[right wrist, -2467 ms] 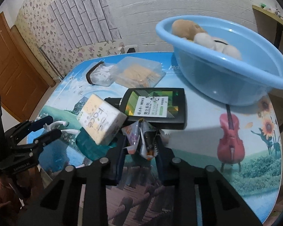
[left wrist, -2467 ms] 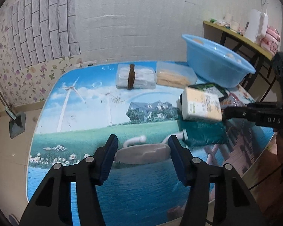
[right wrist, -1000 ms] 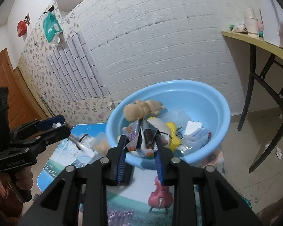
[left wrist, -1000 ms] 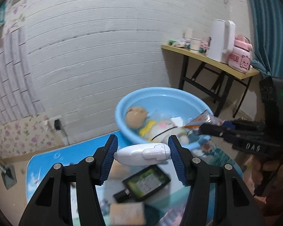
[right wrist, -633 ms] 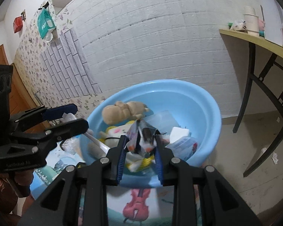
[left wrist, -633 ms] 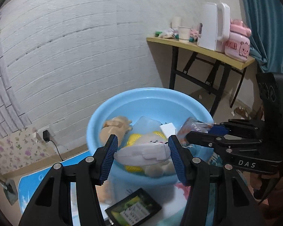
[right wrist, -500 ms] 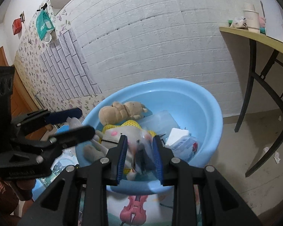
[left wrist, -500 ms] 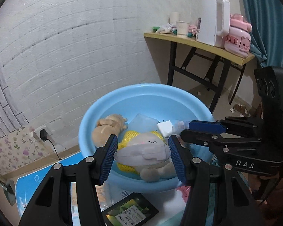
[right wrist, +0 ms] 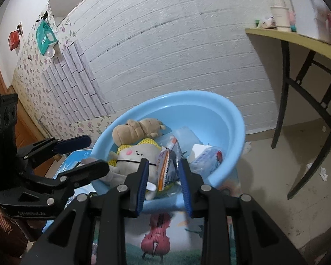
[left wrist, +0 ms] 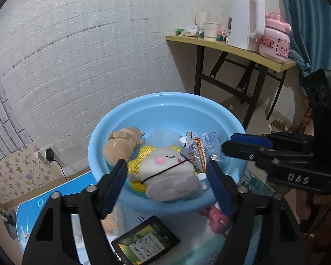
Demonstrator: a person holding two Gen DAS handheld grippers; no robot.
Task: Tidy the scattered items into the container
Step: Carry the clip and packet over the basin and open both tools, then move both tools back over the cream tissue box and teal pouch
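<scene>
Seemingly a release step. Left wrist view: left gripper [left wrist: 166, 184] jaws opening, nothing between them, over the blue basin [left wrist: 130, 201]; black box [left wrist: 145, 244] waits on the table. Right wrist view: right gripper [right wrist: 163, 177] appears clamped on the snack packet [right wrist: 165, 165] above the basin; next, let go.

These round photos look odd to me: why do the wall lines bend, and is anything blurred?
Left wrist view: the fisheye lens bows the lines of the brick wall and blackens the corners; the blue basin is sharp. Right wrist view: same bowing, and things on the side table smear near the edge; the light is soft.
</scene>
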